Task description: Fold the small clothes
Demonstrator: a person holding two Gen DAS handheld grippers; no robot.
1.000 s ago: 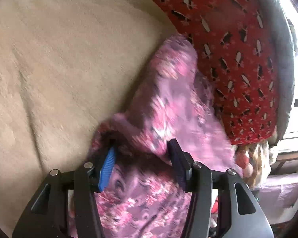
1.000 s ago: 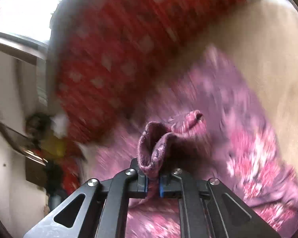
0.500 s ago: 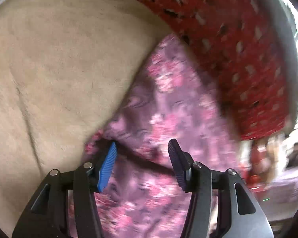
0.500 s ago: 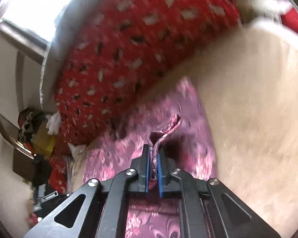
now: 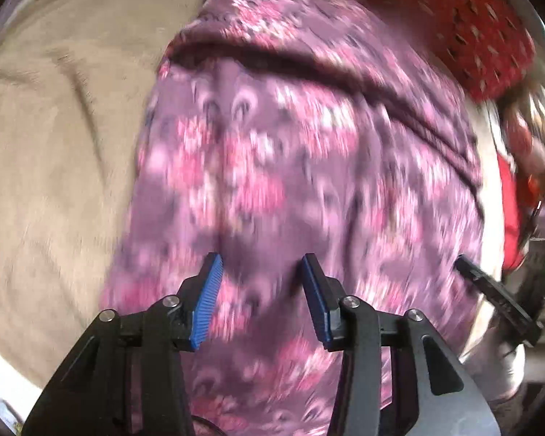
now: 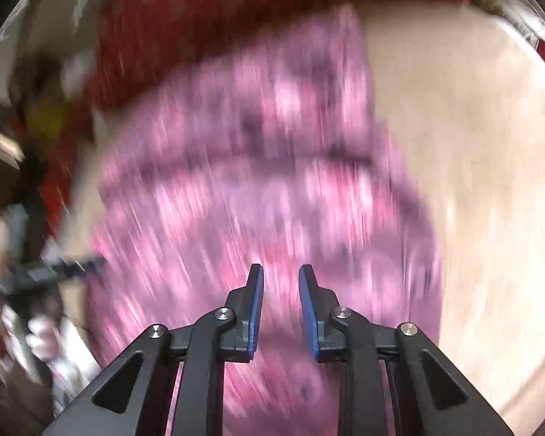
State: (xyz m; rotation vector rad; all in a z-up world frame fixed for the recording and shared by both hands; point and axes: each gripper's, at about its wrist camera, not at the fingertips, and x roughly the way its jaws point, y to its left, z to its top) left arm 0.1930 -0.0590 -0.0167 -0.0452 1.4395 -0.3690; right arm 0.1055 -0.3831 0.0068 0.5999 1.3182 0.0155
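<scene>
So the purple floral garment (image 5: 309, 152) is lying spread out on the beige blanket (image 5: 54, 181), with a fold ridge across its far part and the red patterned cloth (image 5: 454, 11) right behind it. Left claw (image 5: 261, 290) hangs over the near part of the garment, jaws partway apart after just closing in a bit, nothing pinched between the blue pads. Right claw (image 6: 280, 305) has just been opening and sits at a narrow gap, empty too, pointing down at the garment (image 6: 254, 181), though that view is super blurry.
</scene>
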